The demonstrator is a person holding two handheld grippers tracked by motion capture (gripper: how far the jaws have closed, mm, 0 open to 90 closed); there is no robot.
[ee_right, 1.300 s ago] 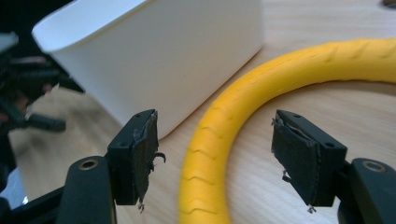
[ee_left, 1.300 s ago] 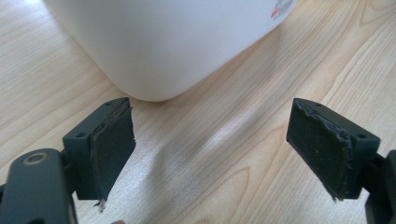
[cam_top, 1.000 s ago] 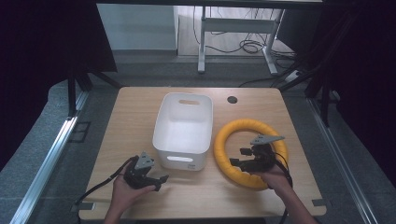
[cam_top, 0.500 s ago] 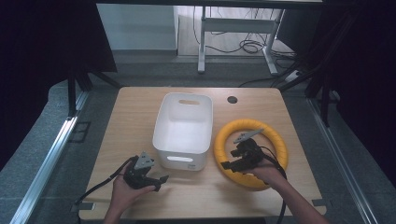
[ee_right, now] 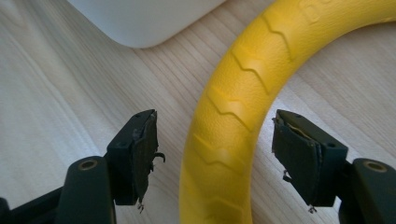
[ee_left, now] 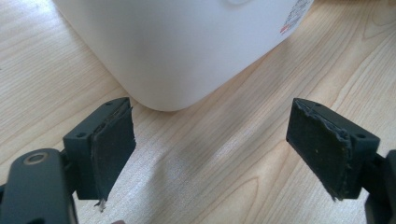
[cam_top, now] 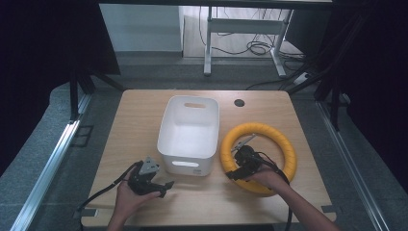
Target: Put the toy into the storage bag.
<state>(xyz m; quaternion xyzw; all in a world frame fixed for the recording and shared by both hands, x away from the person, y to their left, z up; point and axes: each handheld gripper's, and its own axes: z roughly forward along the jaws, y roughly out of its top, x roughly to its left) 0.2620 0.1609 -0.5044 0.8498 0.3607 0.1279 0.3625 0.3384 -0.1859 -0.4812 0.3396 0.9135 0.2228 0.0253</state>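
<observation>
A yellow ribbed ring (cam_top: pixel 262 128) lies flat on the table, right of a white plastic bin (cam_top: pixel 185 166). My right gripper (cam_top: pixel 233 172) reaches over the ring's near-left arc. In the right gripper view the ring (ee_right: pixel 261 60) passes between the jaws of my right gripper (ee_right: pixel 219 149). Those jaws have just been opening, and neither pad touches the ring. My left gripper (cam_top: pixel 162 188) rests low at the bin's near-left corner. In the left gripper view my left gripper (ee_left: pixel 215 144) is open on bare wood, facing the bin's rounded corner (ee_left: pixel 187 42).
The light wooden table (cam_top: pixel 144 110) has a dark round cable hole (cam_top: pixel 239 102) at its back right. The bin's corner (ee_right: pixel 144 18) sits close to the ring's left side. Metal rails and grey floor flank the table.
My right gripper has moved left across the ring, from over its right half to its near-left arc, and dipped lower. The left hand has stayed put.
</observation>
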